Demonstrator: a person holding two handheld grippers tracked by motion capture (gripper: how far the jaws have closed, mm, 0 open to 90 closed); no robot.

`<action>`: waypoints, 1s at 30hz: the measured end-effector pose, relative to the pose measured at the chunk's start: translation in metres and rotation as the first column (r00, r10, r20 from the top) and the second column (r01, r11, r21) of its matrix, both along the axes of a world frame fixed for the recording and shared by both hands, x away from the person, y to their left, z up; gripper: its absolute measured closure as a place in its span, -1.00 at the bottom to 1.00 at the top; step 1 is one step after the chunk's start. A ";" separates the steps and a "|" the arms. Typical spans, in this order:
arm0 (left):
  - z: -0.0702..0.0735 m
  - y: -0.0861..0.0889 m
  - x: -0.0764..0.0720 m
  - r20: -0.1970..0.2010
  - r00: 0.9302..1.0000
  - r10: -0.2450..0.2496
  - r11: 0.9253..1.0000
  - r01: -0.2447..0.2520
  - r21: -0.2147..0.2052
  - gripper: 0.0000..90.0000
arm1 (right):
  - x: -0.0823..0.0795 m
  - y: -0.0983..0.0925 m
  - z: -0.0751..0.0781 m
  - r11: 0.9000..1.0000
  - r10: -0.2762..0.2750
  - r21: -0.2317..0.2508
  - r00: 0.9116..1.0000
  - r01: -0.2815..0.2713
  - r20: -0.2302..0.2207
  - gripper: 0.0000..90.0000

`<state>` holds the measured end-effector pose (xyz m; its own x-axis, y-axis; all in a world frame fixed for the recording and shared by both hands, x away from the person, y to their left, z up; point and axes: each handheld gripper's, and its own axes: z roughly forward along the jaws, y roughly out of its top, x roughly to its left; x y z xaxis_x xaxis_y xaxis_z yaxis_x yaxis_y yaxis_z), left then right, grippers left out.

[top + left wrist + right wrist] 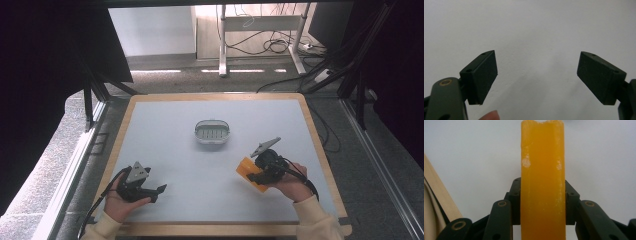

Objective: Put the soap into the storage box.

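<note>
Item: orange soap bar (542, 182), which your right gripper (256, 176) is pinching by its edges; it risks slipping before reaching the soap dish (212, 132). Left gripper (159, 191) is resting spread.

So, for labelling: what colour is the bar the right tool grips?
Orange bar, translucent; clearest in the right gripper view.

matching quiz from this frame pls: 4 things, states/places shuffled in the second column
1. left gripper
2. right gripper
3. orange bar
4. soap dish

a. mid-table, empty, nothing touching it
b. clamped between black fingers
c. open, nothing between its fingers, near the table's front left
d. shut on a thing, front right

Pairs: 1-c, 2-d, 3-b, 4-a
</note>
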<state>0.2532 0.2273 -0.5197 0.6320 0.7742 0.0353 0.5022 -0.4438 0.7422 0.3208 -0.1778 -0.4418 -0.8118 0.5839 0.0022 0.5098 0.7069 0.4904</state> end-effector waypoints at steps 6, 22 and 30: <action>0.000 0.000 0.000 0.001 1.000 -0.001 1.000 0.001 -0.001 -0.63 | 0.007 0.003 0.005 1.000 0.006 -0.002 1.000 -0.006 0.013 0.38; 0.000 0.000 0.000 0.000 1.000 -0.003 1.000 0.003 -0.003 -0.63 | 0.021 0.007 0.013 0.999 0.033 -0.004 0.999 -0.033 0.030 0.38; 0.000 0.000 0.000 -0.003 1.000 -0.004 1.000 0.004 -0.001 -0.63 | 0.030 0.010 0.014 0.999 0.044 0.000 0.999 -0.044 0.020 0.38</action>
